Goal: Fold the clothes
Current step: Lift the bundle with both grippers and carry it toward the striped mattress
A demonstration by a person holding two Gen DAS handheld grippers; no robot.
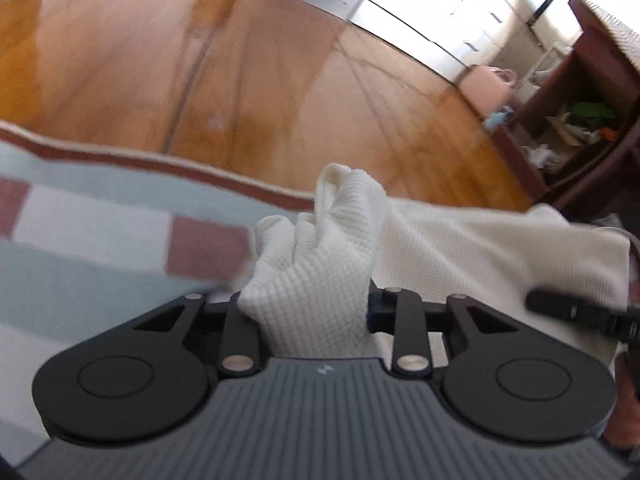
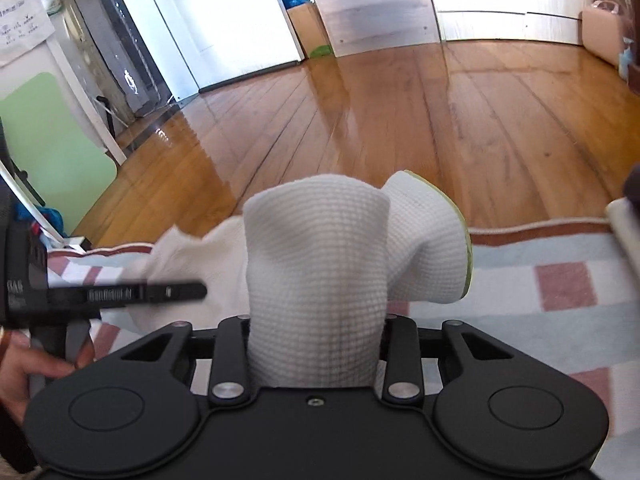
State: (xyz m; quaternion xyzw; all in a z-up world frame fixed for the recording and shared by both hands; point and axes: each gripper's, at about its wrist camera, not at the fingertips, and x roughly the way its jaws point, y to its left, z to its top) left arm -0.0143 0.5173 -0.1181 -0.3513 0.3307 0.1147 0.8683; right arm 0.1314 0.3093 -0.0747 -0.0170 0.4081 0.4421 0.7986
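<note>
Two handheld grippers each pinch the same white waffle-knit garment (image 1: 460, 248), holding it up above a checked blanket (image 1: 92, 236) of pale blue, white and dusty red squares. The blanket is spread over a glossy wooden floor (image 2: 400, 120).

From the left wrist view, the left gripper (image 1: 308, 312) has its black jaws pressed onto a bunched fold of the fabric. The cloth stretches off to the right, where one dark finger of the other tool crosses it.

From the right wrist view, the right gripper (image 2: 316, 332) clamps a thick roll of the same garment (image 2: 316, 248). A pale green edge trim (image 2: 466, 248) curls beside the roll. The person's hand (image 2: 24, 368) holds the left tool at the frame's left edge.

Judging by this, the cloth is being carried or stretched between both grips; whether a fold is opening or closing cannot be told. To do it well, both grips should stay level and the span taut, so the fabric comes down flat on the blanket without wrinkles.

For containers, a dark wooden cabinet (image 1: 592, 92) stands open at the right. It holds a jumble of small green, white and orange things, too blurred to name. A pink case (image 2: 600, 32) sits by the far wall; its contents are hidden.
</note>
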